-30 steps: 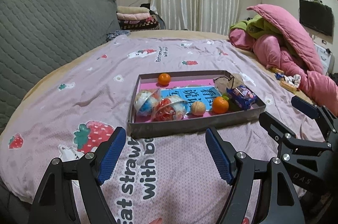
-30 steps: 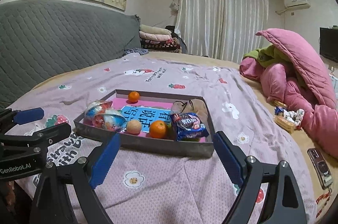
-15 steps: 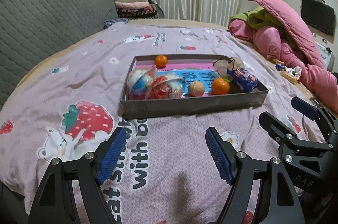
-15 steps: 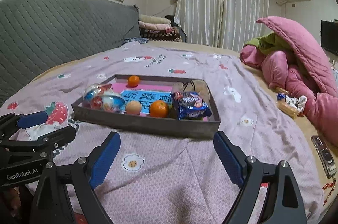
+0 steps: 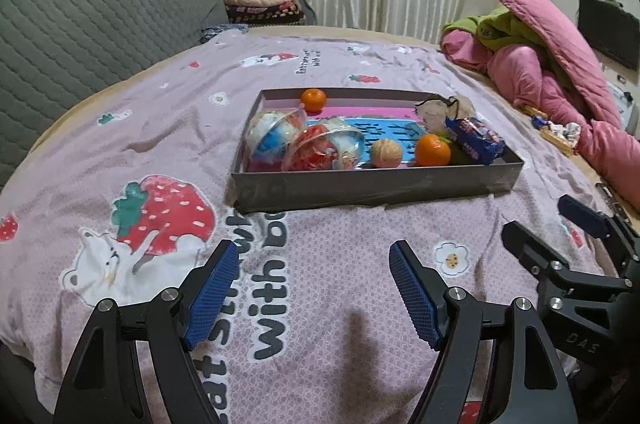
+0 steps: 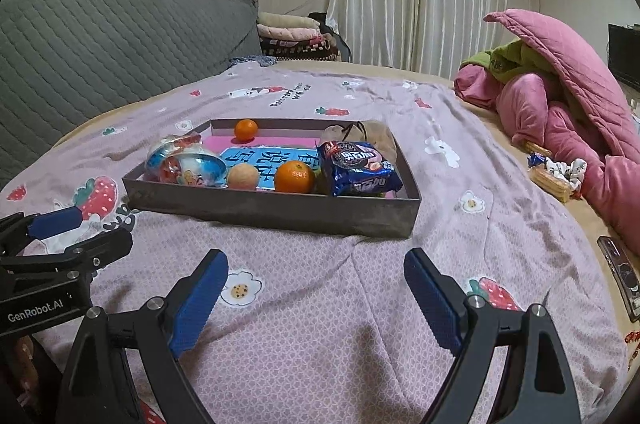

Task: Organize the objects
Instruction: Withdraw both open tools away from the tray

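Both views nearer rectangular grey tray (image 5: 376, 183), ribbed-padded grippers agape.

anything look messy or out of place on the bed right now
A few things. In the grey tray the two clear plastic domes lie tipped against each other, and the blue cookie pack leans on a crumpled pouch. Loose snack wrappers sit by the pink quilt, outside the tray.

One grey tray (image 6: 276, 212) holding: two oranges, far (image 6: 245, 129) and near (image 6: 294, 177); two clear toy capsules (image 6: 192, 165); one walnut (image 6: 243, 176); one blue biscuit packet (image 6: 360, 167); one tan pouch (image 6: 360, 135).
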A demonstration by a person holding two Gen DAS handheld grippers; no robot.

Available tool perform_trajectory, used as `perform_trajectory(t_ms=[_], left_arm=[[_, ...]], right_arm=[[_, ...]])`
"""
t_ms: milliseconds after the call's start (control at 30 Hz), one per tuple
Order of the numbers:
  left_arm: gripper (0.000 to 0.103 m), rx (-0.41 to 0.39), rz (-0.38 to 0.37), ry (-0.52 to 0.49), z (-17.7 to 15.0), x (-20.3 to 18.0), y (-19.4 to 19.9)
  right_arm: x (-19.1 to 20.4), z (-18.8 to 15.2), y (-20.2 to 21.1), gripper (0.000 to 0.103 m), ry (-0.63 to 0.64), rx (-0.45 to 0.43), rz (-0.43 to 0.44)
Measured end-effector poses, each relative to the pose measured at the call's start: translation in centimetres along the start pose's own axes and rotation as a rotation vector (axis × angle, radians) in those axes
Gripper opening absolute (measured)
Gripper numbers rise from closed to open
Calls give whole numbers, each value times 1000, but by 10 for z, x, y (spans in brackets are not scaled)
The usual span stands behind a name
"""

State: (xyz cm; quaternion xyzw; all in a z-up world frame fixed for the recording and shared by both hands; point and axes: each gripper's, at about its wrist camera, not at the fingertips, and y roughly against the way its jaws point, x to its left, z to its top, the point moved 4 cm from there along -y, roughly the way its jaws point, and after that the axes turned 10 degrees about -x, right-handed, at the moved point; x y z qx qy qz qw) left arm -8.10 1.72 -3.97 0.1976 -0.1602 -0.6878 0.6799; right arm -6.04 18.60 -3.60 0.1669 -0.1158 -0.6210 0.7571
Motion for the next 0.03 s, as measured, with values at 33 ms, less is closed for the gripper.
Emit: perform_trajectory(t_ms=[33], left_arm=[[79, -2, -5, 1, 0, 0, 0]], right_arm=[[0, 0, -1, 89, -1, 2, 2]])
